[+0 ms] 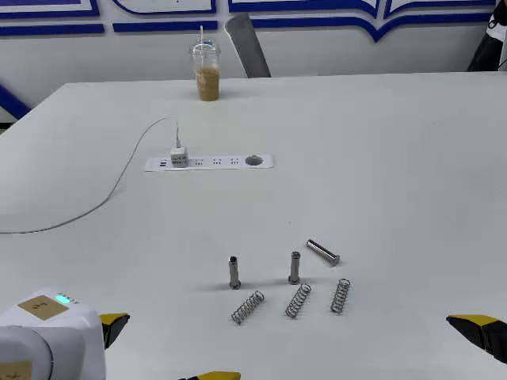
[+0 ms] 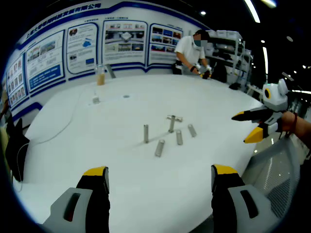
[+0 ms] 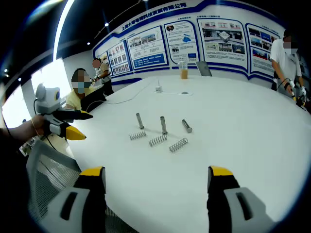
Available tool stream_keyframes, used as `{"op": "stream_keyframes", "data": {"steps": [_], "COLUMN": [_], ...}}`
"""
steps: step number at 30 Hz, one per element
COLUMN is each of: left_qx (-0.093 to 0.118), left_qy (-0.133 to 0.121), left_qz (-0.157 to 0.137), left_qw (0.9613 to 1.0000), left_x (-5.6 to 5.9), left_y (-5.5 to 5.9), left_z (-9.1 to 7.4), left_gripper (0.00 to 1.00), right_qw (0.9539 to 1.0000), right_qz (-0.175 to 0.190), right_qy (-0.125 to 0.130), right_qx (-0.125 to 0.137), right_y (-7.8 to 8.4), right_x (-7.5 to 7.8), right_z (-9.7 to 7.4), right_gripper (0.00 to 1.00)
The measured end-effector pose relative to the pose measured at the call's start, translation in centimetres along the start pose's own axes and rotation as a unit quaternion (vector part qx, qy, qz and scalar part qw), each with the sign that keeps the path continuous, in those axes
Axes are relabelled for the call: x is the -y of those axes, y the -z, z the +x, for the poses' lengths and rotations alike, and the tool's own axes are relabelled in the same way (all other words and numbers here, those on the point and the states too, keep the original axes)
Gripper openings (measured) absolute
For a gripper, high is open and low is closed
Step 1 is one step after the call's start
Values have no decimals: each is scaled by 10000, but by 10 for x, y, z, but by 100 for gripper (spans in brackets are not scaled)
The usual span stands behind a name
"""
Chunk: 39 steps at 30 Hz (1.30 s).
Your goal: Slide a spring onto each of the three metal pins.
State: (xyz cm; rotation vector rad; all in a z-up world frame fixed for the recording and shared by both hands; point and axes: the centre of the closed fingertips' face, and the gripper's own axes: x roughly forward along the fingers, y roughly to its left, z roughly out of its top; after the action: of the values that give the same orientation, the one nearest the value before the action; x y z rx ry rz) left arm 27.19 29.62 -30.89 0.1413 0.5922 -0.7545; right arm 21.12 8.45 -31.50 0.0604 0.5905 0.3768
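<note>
Two metal pins stand upright (image 1: 234,271) (image 1: 295,267) on the white table; a third pin (image 1: 323,252) lies on its side to their right. Three loose springs (image 1: 248,307) (image 1: 299,301) (image 1: 341,295) lie in a row just in front of the pins. My left gripper (image 2: 160,171) is open and empty, well short of the pins (image 2: 146,133); it sits at the bottom left of the head view (image 1: 162,348). My right gripper (image 3: 156,171) is also open and empty, back from the springs (image 3: 158,141). Its yellow fingertip (image 1: 475,322) shows at the lower right.
A white power strip (image 1: 210,161) with a plugged charger and a trailing cable (image 1: 119,178) lies mid-table. An iced drink cup (image 1: 207,73) stands at the far edge, with a chair back (image 1: 247,43) behind it. People stand and sit around the table (image 3: 243,111).
</note>
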Motion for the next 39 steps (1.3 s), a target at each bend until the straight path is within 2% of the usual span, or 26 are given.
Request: {"op": "stream_keyframes", "data": {"steps": [20,30,39], "left_qx": [-16,-19,-38], "left_qy": [-10,-27,24], "left_qz": [-12,-29,-31], "left_qw": [10000,10000,10000], "left_x": [-1,-2,1], "left_y": [1,1,3], "left_z": [1,2,4], "left_gripper": [88,88,87], "right_qw": [9999,9998,9999], "right_qz": [-47,-132,-82], "right_qy": [-17,11,16], "right_qx": [-151,-133,-113], "right_y": [6,7,6], "right_x": [1,1,5], "right_z": [2,5,10], "right_gripper": [87,85,84]}}
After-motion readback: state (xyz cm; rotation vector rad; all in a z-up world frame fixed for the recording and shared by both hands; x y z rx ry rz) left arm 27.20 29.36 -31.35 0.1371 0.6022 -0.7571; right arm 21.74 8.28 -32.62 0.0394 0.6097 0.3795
